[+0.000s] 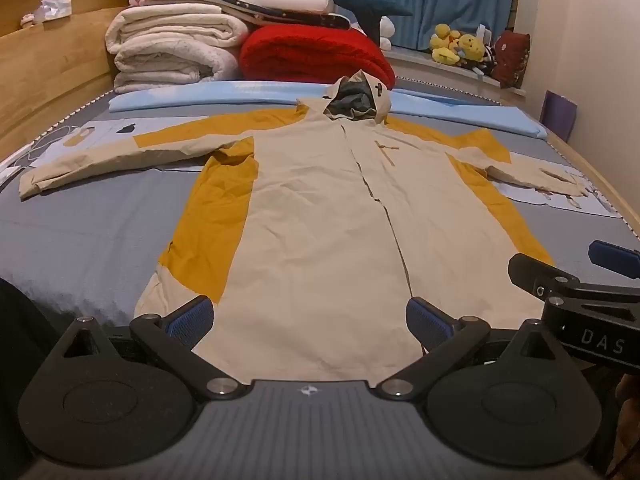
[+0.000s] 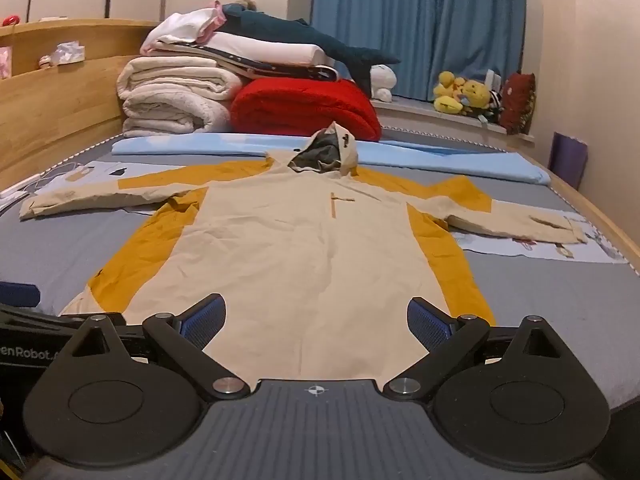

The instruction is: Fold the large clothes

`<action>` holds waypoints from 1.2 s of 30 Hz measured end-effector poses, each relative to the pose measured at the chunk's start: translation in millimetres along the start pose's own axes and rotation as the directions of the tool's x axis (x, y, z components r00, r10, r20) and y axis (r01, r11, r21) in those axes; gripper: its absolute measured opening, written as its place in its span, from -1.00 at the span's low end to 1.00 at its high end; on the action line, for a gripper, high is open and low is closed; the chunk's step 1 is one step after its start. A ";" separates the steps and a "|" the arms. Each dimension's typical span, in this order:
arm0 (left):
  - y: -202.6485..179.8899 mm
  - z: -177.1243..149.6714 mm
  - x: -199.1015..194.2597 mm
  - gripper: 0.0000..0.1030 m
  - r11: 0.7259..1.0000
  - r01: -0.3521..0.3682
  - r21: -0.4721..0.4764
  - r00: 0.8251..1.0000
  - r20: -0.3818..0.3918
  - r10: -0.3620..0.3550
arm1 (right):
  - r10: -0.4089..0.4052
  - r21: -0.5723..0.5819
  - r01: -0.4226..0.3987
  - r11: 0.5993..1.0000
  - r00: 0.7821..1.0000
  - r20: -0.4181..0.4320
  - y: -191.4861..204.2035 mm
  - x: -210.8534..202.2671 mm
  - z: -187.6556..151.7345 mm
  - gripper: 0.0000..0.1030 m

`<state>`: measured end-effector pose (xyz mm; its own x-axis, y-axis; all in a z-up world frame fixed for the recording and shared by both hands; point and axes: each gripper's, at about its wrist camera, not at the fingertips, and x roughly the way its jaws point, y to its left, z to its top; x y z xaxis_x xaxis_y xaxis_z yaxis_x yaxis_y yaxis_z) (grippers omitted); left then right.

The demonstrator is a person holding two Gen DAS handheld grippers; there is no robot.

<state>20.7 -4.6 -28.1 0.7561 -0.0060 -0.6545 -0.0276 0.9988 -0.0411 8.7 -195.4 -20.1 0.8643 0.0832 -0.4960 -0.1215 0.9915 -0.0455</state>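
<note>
Big hooded jacket [image 1: 320, 208] lies flat, front up, on the grey bed sheet [image 1: 80, 232], hem toward the cameras, hood [image 1: 356, 98] at the far end w/ its dark grey lining showing. Fabric is thin, matte, lightly creased; cream body w/ mustard-yellow side panels and shoulder bands, zip line down the middle. Both sleeves spread out sideways, roughly straight, cuffs cream. Left gripper [image 1: 308, 320] hangs just over the hem, jaws spread wide, nothing between the ribbed blue pads [image 1: 192, 318] but cloth lying beneath; it has no hold on anything. Right gripper [image 2: 316, 320] sits likewise above the hem, a bit further right, jaws wide apart & empty; in the left cam its black arm & blue pad show at the right edge. Bodies are black plastic w/ round discs and a ribbed grey base. Beyond the hood: a long pale-blue pad [image 1: 192, 96] across the bed, then a fuzzy red blanket [image 1: 316, 56] folded thick, rolled white quilts [image 1: 172, 44] beside it, more folded linens & a dark teal plush on top. Wood headboard [image 1: 48, 80] left, blue pleated curtain [image 2: 416, 20] at back, yellow plush toys [image 2: 460, 92] on the sill.
</note>
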 end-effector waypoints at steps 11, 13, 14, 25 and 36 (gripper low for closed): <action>0.0 0.0 0.2 0.99 1.000 0.001 -0.002 1.000 -0.002 -0.001 | 0.008 -0.004 -0.008 1.000 1.000 0.002 2.8 1.8 0.3 0.88; -0.1 -0.1 0.1 0.99 1.000 0.001 -0.001 1.000 -0.001 -0.001 | 0.009 -0.004 -0.009 1.000 1.000 0.002 0.4 4.5 -0.7 0.88; 0.2 0.0 0.2 0.99 1.000 0.001 -0.002 1.000 -0.001 -0.001 | 0.006 -0.004 -0.006 1.000 1.000 0.001 2.4 2.8 0.4 0.88; 0.4 0.1 0.1 0.99 1.000 0.001 -0.002 1.000 -0.002 -0.001 | 0.007 -0.003 -0.007 1.000 1.000 -0.002 3.6 2.0 1.2 0.88; 0.7 0.4 0.0 0.99 1.000 0.001 -0.002 1.000 -0.002 -0.001 | 0.007 -0.002 -0.007 1.000 1.000 -0.002 3.5 1.8 1.0 0.88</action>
<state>21.0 -4.0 -27.8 0.7545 -0.0075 -0.6563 -0.0277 0.9987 -0.0433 10.3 -191.7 -20.3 0.8625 0.0898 -0.4980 -0.1286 0.9907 -0.0441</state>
